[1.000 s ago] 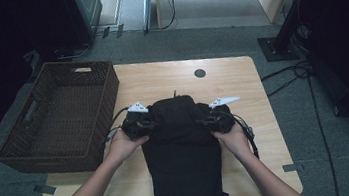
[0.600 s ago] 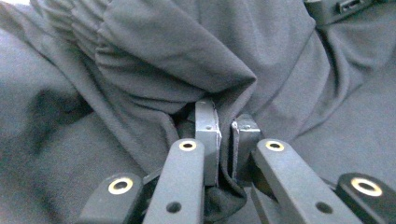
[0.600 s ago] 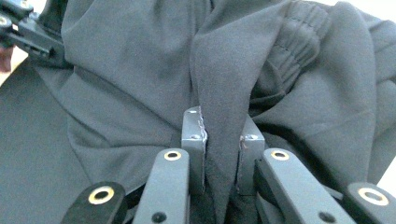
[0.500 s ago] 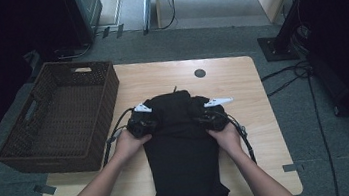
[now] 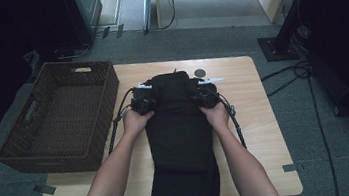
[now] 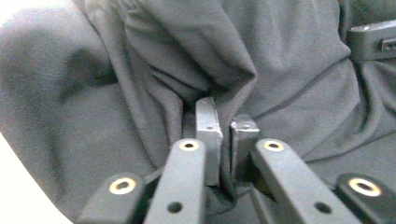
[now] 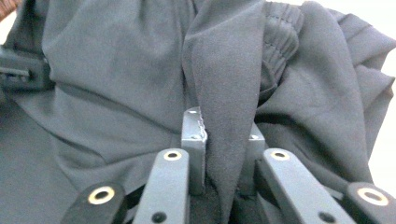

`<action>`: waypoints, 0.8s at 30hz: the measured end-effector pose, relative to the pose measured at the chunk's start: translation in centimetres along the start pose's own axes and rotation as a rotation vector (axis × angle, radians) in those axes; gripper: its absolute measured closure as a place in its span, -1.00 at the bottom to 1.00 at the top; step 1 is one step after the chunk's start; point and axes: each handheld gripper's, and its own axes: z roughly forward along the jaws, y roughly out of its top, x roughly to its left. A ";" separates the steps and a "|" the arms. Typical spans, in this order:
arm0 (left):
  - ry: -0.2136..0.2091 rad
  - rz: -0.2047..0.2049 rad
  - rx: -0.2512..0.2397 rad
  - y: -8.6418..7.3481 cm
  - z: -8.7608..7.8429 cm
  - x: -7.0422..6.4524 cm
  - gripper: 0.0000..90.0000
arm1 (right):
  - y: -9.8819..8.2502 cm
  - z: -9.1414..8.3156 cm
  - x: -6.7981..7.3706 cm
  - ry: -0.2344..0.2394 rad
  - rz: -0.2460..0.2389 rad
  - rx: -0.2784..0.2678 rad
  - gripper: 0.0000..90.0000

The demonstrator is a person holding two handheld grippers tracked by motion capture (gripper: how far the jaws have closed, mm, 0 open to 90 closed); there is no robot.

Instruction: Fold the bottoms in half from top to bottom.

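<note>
A black garment (image 5: 178,127) lies lengthwise on the wooden table (image 5: 255,113), its lower end hanging over the near edge. My left gripper (image 5: 144,101) pinches a fold of the dark cloth (image 6: 163,70) at the garment's upper left side. My right gripper (image 5: 206,95) grips the upper right side, where a fold of fabric (image 7: 224,93) rises between its jaws beside an elastic waistband (image 7: 280,37). Both grippers are shut on the cloth. Each gripper view shows the other gripper at its edge.
A dark wicker basket (image 5: 59,117) stands at the table's left side, partly over the edge. A small round dark mark (image 5: 200,72) sits on the table just beyond the garment. Cables trail from both grippers along the forearms. Grey carpet surrounds the table.
Both hands have carried the garment's top end away from the person, toward the far side of the table, and slightly lower. More of the cloth now lies stretched on the table.
</note>
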 end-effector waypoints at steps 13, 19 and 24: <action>-0.160 0.130 -0.093 0.0 -9.7 -3.5 0.96 | 0.5 -9.0 1.8 0.162 0.005 -0.084 0.78; -0.237 0.163 -0.005 -4.7 -11.2 -5.6 0.96 | -4.5 -11.1 3.6 0.222 -0.063 -0.015 0.77; -0.277 0.139 0.060 -7.3 -9.3 -5.8 0.96 | -8.5 -10.2 3.8 0.235 -0.065 0.088 0.78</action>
